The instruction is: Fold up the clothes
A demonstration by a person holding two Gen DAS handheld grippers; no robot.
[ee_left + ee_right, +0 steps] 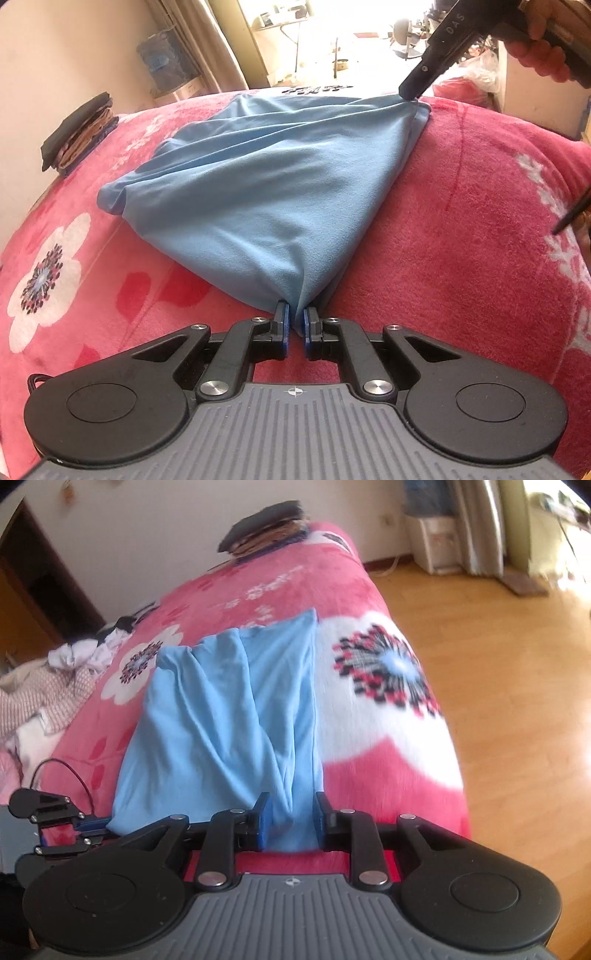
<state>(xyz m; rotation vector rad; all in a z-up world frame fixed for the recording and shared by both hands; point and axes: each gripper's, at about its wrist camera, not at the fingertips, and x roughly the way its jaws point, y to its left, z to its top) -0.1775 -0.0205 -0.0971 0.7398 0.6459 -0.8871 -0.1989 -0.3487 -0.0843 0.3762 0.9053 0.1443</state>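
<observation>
A light blue garment (pixel 266 184) lies folded and creased on the pink flowered blanket (pixel 461 221). My left gripper (pixel 295 321) is shut on its near corner, and the cloth is bunched between the blue pads. At the far corner the tip of my right gripper (pixel 412 92) touches the fabric, with a person's hand (pixel 543 48) holding it. In the right wrist view the garment (pixel 229 720) stretches away from my right gripper (pixel 291 819). Its jaws stand apart with a fold of the cloth lying loosely between them. The left gripper (pixel 98 827) grips the lower left corner.
A dark stack of folded items (pixel 81 136) sits at the bed's far end (pixel 266 524). Loose white and pink clothes (pixel 55 686) are piled at the left of the blanket (pixel 369 757). The bed's edge drops to a wooden floor (pixel 517 664) on the right.
</observation>
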